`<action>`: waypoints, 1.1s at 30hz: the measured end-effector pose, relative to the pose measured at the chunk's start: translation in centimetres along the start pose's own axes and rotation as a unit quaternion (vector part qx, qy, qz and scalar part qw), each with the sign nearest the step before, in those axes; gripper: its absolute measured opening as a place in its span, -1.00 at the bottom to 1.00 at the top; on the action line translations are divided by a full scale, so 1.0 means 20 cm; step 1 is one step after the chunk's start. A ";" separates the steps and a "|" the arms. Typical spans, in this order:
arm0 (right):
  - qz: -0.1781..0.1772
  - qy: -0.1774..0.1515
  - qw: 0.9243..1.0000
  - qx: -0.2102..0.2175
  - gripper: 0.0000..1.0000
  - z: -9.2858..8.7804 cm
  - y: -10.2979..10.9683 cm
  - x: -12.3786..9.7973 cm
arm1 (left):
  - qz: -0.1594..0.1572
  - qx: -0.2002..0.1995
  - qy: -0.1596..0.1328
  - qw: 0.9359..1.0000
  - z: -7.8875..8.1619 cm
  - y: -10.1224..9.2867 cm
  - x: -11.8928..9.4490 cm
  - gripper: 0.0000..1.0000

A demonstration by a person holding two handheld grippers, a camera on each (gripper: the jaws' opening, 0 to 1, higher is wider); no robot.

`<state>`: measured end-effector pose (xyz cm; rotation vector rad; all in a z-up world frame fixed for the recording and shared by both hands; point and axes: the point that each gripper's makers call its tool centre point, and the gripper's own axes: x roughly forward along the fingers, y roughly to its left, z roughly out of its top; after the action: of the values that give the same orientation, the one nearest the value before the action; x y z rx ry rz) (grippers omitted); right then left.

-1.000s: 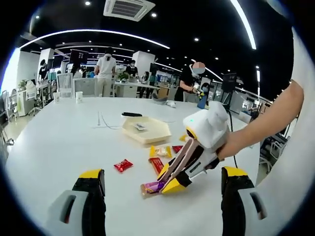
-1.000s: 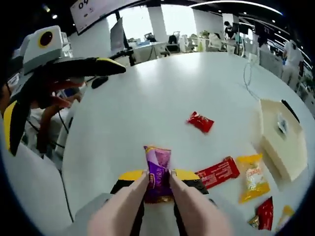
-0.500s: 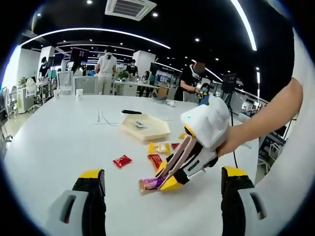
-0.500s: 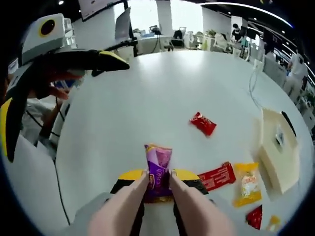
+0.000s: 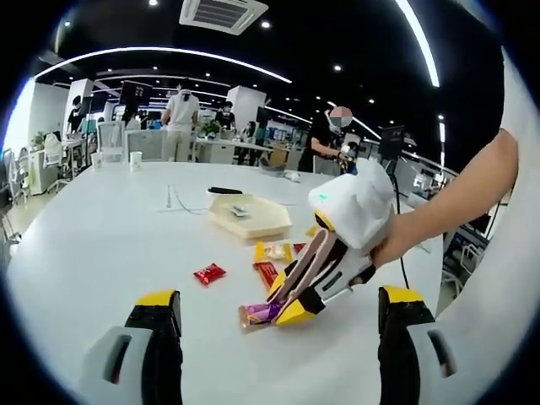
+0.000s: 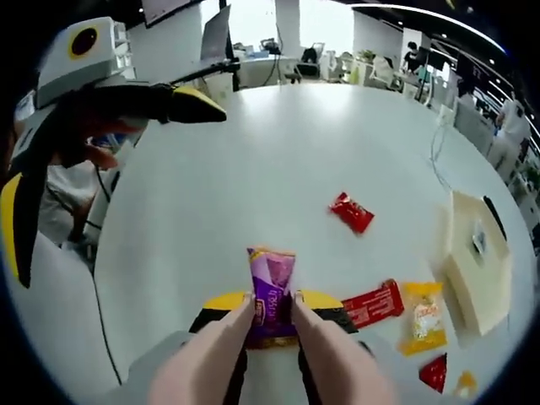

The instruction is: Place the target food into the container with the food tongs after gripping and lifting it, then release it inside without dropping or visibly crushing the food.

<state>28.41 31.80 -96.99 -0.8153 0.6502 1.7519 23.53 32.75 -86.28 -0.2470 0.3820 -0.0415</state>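
Carry step. Tongs [image 6: 272, 337] in right gripper [image 5: 297, 305] clenched on purple snack [image 6: 270, 291], lifted over table [image 6: 253, 169]. Left gripper [image 5: 278, 354] spread wide, idle. Next, probably: across to tray [image 6: 472, 253], then gentle release.

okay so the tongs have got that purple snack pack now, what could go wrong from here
The tongs pinch the purple snack pack only at its lower end, so it might slip or swing out on the way. The beige container lies far off, past other wrapped snacks. Squeezing harder could crush it.
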 end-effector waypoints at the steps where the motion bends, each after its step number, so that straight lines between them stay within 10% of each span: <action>1: 0.000 -0.003 1.000 0.000 -0.58 0.00 0.00 0.00 | 0.000 -0.002 0.000 1.000 0.00 0.00 0.00 0.96; 17: -0.007 -0.017 0.999 0.034 -0.60 -0.01 -0.01 -0.01 | 0.000 -0.001 0.000 1.000 0.00 0.01 -0.01 0.96; 23: -0.023 -0.007 1.000 -0.020 -0.59 -0.01 0.02 -0.01 | -0.004 0.006 0.004 1.000 0.00 0.00 0.00 0.96; 33: -0.010 -0.028 0.999 0.043 -0.55 0.00 0.01 -0.02 | -0.003 0.010 0.005 1.000 -0.01 -0.01 -0.01 0.96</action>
<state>28.20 31.58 -96.69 -0.7096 0.6724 1.7111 23.31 32.56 -86.45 -0.2281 0.3910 -0.0532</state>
